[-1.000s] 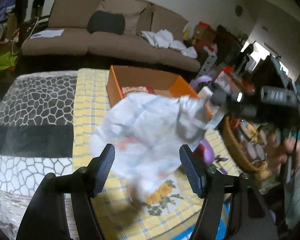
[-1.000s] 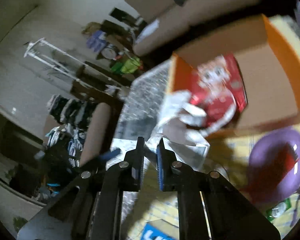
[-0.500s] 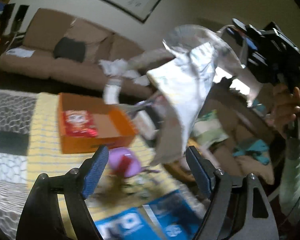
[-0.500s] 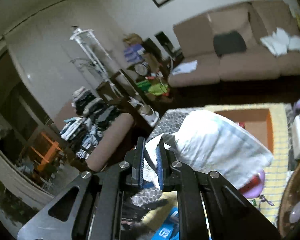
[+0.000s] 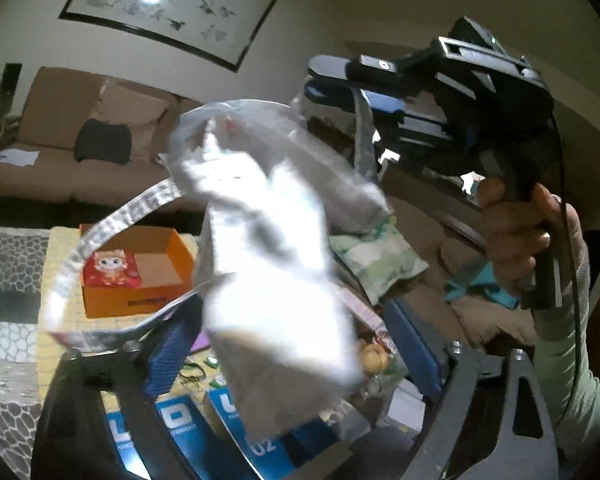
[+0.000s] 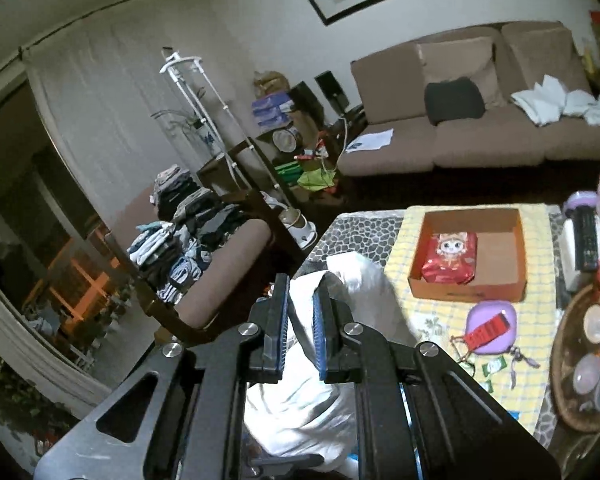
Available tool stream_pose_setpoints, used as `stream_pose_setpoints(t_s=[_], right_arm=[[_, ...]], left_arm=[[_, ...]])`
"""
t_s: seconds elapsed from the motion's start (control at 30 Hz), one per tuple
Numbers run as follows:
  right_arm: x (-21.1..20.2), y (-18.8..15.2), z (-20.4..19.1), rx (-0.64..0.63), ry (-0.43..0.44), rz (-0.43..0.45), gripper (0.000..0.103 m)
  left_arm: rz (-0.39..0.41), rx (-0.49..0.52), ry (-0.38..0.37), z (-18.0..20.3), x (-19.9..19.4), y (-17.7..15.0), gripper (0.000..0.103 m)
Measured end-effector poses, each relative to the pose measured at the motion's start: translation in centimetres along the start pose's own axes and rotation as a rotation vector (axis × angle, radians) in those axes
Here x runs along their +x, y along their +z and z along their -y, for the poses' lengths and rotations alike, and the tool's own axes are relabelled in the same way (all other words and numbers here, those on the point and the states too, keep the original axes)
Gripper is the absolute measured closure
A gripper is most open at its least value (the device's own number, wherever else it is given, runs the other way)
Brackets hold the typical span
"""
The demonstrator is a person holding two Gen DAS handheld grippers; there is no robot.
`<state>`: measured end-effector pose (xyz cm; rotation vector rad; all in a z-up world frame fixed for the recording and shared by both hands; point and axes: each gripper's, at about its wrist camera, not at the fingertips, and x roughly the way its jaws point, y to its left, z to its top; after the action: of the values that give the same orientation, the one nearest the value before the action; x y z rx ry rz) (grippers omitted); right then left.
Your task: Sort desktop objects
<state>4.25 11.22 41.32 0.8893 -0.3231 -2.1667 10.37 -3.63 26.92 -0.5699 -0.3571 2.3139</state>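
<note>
A white plastic bag with something pale inside [image 5: 272, 264] hangs in the air between my two grippers. My right gripper [image 6: 300, 312] is shut on the bag's top edge [image 6: 352, 272]; it shows from outside in the left wrist view [image 5: 364, 92], high up. My left gripper [image 5: 292, 356] is open, its blue pads on either side of the hanging bag, not gripping it. An orange cardboard box [image 6: 468, 256] on the yellow checked cloth [image 6: 440, 320] holds a red cartoon packet [image 6: 450, 258]. The box also shows in the left wrist view [image 5: 136, 272].
A purple dish with a red tag [image 6: 490, 328], keys and small green sweets lie on the cloth. A wicker basket [image 6: 572, 364] of small items stands at the right. Blue boxes [image 5: 172, 424] lie at the near edge. A brown sofa [image 6: 480, 120] stands behind.
My right gripper has lifted the bag from the table high into the air. My left gripper has tilted upward and the bag now hangs between its open fingers.
</note>
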Motion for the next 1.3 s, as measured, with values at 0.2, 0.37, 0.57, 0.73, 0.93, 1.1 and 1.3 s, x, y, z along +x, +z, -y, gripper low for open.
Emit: stream_pose_setpoints(t_s=[0.2,0.37,0.57,0.73,0.93,1.1,1.3], right_arm=[[-0.7,-1.3,-0.3,-0.015,-0.022,-0.012,0.092],[-1.7,-2.2,2.0,0.02,-0.005,-0.002,0.066],[-2.6,-6.6,9.5,0.114,0.002,0.048,0.033],[0.7,-13.4,17.2,0.306,0.28,0.015,0.033],[3.5,-16.0,18.7,0.322,0.478,0.085,0.033],[3.6,-14.6,16.3,0.148,0.446,0.137,0.034],[3.4,-14.4,14.5,0.103,0.388,0.088,0.045]], left_arm=[[-0.114,-0.083,-0.071,-1.2,1.9,0.1,0.102],[-0.124,-0.112,-0.146,-0.7,0.6,2.6,0.102],[-0.213,-0.041,-0.114,-0.4,0.2,6.5,0.102],[-0.254,-0.011,-0.158,-0.1,-1.8,7.4,0.102],[-0.28,-0.003,-0.171,0.3,-2.8,7.1,0.102],[-0.278,-0.028,-0.157,-0.6,-3.1,7.4,0.102],[-0.24,-0.071,-0.156,-2.5,-4.0,8.2,0.102]])
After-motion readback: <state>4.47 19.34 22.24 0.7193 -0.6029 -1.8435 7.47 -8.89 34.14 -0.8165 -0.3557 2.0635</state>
